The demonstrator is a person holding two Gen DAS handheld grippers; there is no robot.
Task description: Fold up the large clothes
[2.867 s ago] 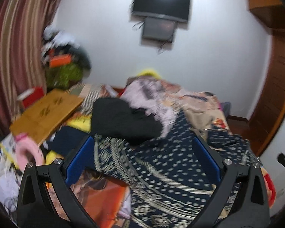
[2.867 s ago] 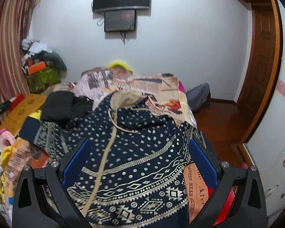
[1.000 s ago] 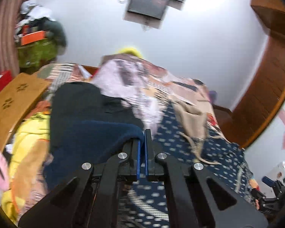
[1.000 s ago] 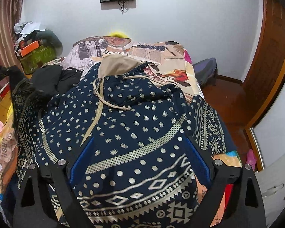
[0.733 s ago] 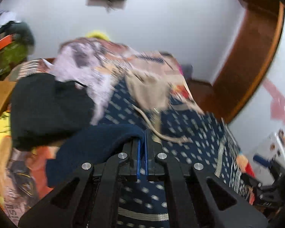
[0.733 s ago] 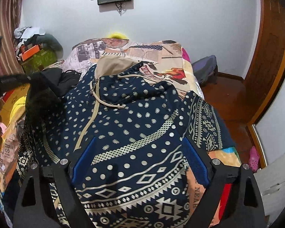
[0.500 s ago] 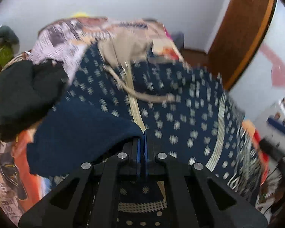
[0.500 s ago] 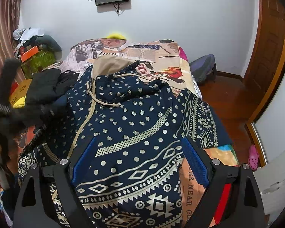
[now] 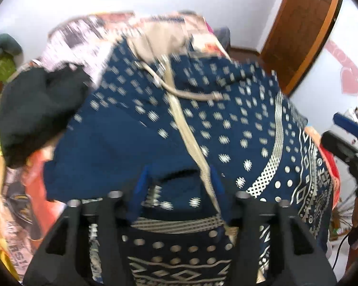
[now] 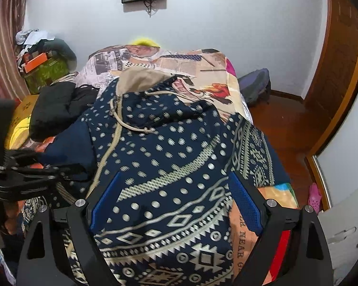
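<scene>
Both grippers hang over the navy patterned hoodie (image 10: 169, 157) spread on the bed (image 10: 202, 71): your left gripper (image 9: 179, 181) is opening, the folded-in sleeve (image 9: 121, 152) loose between its jaws, so let it drop flat across the chest before you pull away. Your right gripper (image 10: 175, 197) stands wide open and empty over the hem. Motion blur hides the sleeve's cuff, and the hoodie's near hem is cut off.

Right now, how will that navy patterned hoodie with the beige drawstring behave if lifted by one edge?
Likely floppy: the navy patterned hoodie drapes in soft folds over the bed. It probably sags and unfolds, since its sleeve is only loosely laid. The beige drawstring may dangle.
</scene>
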